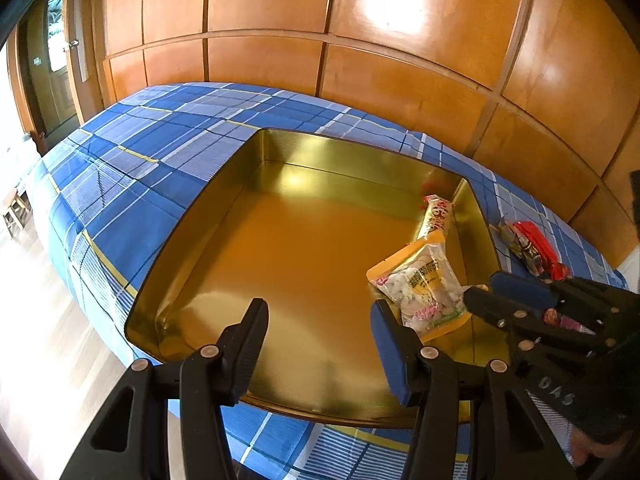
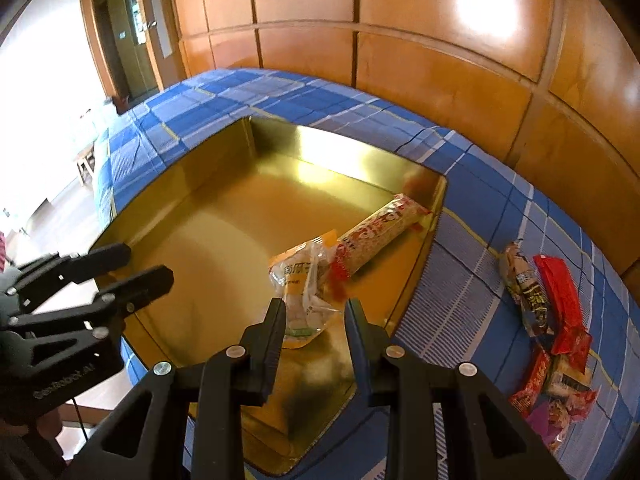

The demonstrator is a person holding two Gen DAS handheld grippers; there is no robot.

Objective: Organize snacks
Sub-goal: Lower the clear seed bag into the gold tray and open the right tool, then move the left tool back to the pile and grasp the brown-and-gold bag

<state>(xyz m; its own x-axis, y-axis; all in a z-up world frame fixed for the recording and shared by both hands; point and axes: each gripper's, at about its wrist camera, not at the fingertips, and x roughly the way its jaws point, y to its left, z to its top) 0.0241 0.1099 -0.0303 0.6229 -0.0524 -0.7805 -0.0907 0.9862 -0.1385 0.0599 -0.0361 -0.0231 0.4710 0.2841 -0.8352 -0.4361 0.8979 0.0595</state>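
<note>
- Right hand-held gripper (image 2: 314,308): fingers a little apart, nothing pinched. They hover just above the clear pouch (image 2: 306,284), which lies inside the gold tin (image 1: 192,216) on the bed (image 1: 120,152).
- Left hand-held gripper (image 1: 320,312): spread, empty, over the tin's near edge.
- Stick pack (image 2: 376,232) touches the pouch's far end.
- Your next pick, I judge: the snack pile (image 2: 552,320) on the bed beside the tin. Take one packet by its edge.

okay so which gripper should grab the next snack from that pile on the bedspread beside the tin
Right, probably. The right gripper hovers over the gold tin at the side nearest the snack pile. The left gripper hangs over the tin's opposite side.
</note>
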